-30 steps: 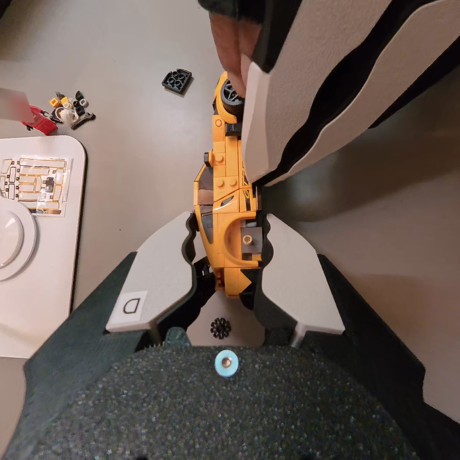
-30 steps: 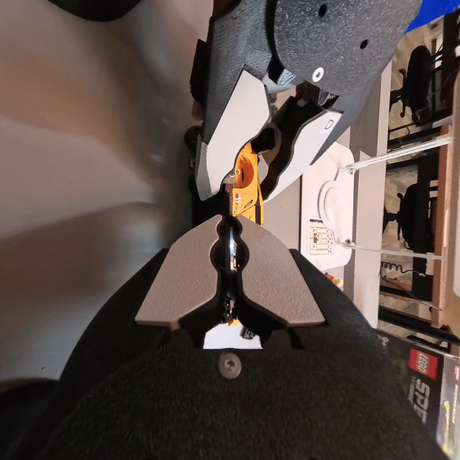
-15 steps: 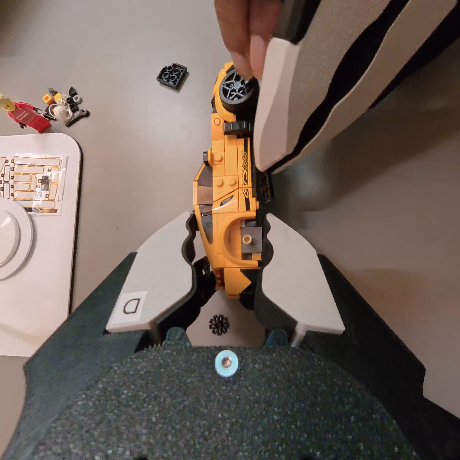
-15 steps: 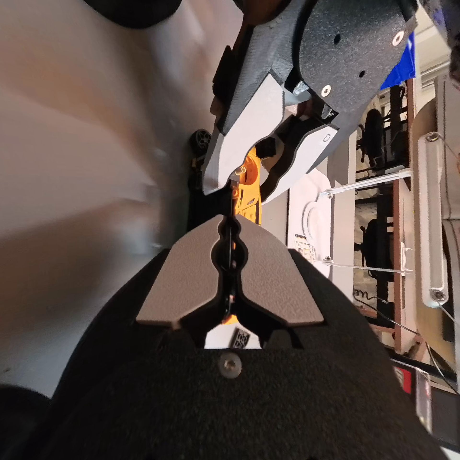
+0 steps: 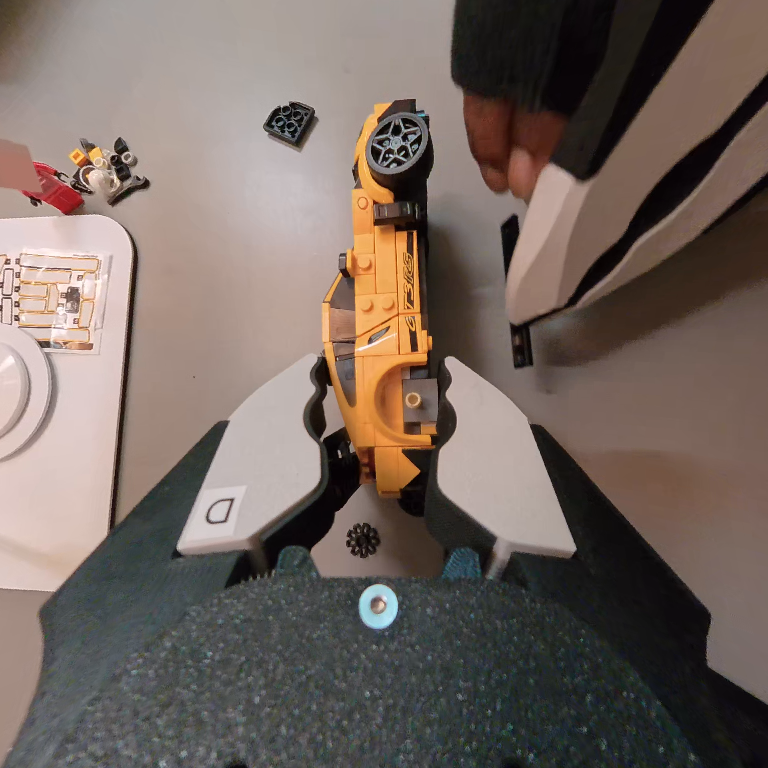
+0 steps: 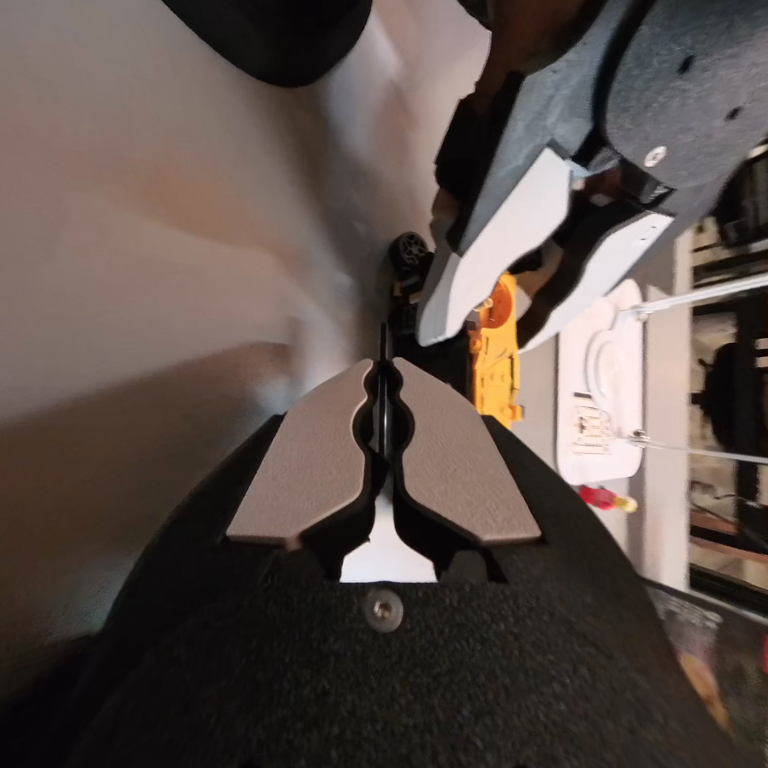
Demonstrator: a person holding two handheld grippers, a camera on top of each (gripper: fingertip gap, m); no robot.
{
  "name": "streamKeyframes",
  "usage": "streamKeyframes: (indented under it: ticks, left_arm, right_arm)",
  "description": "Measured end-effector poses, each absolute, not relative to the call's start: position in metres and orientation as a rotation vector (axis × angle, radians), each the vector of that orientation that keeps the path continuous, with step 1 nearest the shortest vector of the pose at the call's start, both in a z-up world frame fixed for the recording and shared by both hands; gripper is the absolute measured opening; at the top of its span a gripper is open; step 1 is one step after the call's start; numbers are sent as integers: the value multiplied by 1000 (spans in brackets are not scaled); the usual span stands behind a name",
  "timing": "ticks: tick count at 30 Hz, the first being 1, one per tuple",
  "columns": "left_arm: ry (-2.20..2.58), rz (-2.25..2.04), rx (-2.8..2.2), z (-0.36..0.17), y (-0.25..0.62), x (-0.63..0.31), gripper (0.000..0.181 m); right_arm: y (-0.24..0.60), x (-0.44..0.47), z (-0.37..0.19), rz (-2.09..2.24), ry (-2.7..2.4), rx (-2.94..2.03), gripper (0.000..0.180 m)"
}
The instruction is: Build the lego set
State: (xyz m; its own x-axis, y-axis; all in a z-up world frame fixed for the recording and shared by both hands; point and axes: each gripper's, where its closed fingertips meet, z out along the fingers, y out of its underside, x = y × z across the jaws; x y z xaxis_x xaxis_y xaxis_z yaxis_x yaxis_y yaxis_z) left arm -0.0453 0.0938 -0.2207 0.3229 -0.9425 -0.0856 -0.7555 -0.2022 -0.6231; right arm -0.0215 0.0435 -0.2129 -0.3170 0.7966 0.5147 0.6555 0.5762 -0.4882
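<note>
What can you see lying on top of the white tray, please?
On the white tray lies a sticker sheet near its far edge, and beside it a round white disc, partly out of frame. Whatever lies under the sheet and disc is hidden.

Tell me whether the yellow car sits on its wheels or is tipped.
Tipped on its side: the yellow car shows its door and wheel face-up, clamped between the left tongs.

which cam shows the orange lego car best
The left wrist view: the orange lego car lies sharp along the frame's middle, one wheel fitted, its near end clamped in the left gripper. The right wrist view shows only a blurred strip of it, partly behind that gripper's fingers.
</note>
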Motion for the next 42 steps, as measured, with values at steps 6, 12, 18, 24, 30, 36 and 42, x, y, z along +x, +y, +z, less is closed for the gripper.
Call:
streamKeyframes:
  ticks: [6, 12, 18, 24, 30, 36, 42]
  left_arm:
    - [1495, -438, -2033, -220, 91, -46, 51]
    - [1511, -453, -2033, -219, 89, -47, 54]
    - [1504, -431, -2017, -213, 90, -49, 54]
    - [1508, -453, -1965, -208, 94, -37, 60]
    - [1508, -451, -1939, -213, 96, -32, 53]
    - [1472, -505, -1943, -212, 96, -32, 51]
    - [1480, -490, -1937, -213, 96, -32, 50]
  right_arm:
    - [41, -18, -202, 398, -1965, -1262, 13]
    - [52, -1, -180, 488, -1897, -1343, 17]
    - [51, -4, -186, 484, -1933, -1335, 24]
    - [103, 6, -173, 405, -2023, -1466, 41]
    - [106, -4, -196, 468, -2243, -1589, 48]
    - [102, -7, -200, 523, -2258, -1626, 28]
    - [101, -7, -201, 533, -2268, -1647, 28]
